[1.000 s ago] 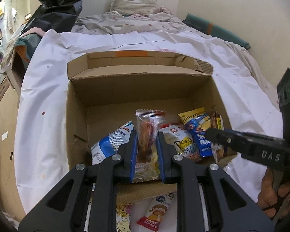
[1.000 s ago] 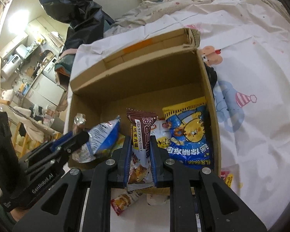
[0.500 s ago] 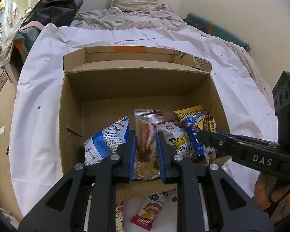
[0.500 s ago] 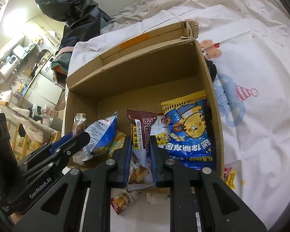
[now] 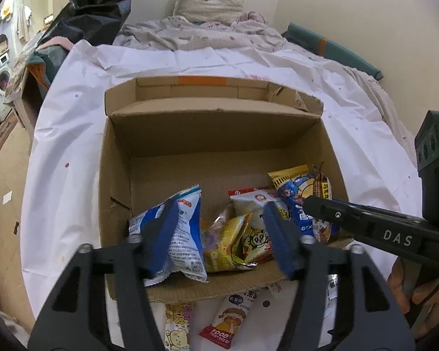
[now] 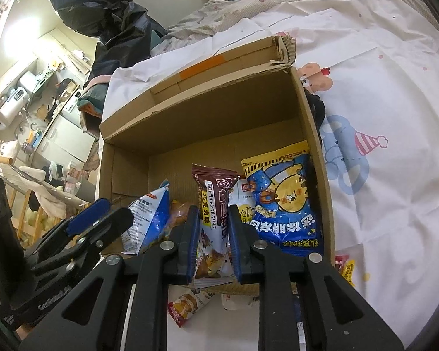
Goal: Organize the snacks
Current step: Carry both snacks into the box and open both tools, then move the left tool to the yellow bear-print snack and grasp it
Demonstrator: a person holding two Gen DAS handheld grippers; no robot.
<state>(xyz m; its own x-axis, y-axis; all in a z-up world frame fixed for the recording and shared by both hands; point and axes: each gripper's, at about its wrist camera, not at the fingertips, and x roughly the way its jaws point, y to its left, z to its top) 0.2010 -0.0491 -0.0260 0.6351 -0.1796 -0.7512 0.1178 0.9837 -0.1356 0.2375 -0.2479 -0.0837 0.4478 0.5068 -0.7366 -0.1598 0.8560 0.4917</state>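
An open cardboard box (image 5: 207, 134) stands on the white-sheeted bed and holds several snack packets. My left gripper (image 5: 219, 234) is open and empty over the box's near side. The clear packet it held lies among the snacks (image 5: 219, 228), beside a blue-and-white bag (image 5: 184, 234). My right gripper (image 6: 210, 234) is shut on a brown chocolate snack packet (image 6: 215, 204), held upright over the box's near edge. A blue-and-yellow bag (image 6: 284, 201) leans on the box's right wall. The right gripper also shows in the left wrist view (image 5: 316, 204).
Loose snack packets lie on the sheet in front of the box (image 5: 228, 318) (image 6: 187, 301). A red-yellow packet (image 6: 346, 266) lies right of the box. Bedding and a pillow (image 5: 207, 8) lie behind. The bed's left edge drops to the floor.
My left gripper has opened and let the clear packet fall into the box. My right gripper still holds the brown packet and has barely moved.
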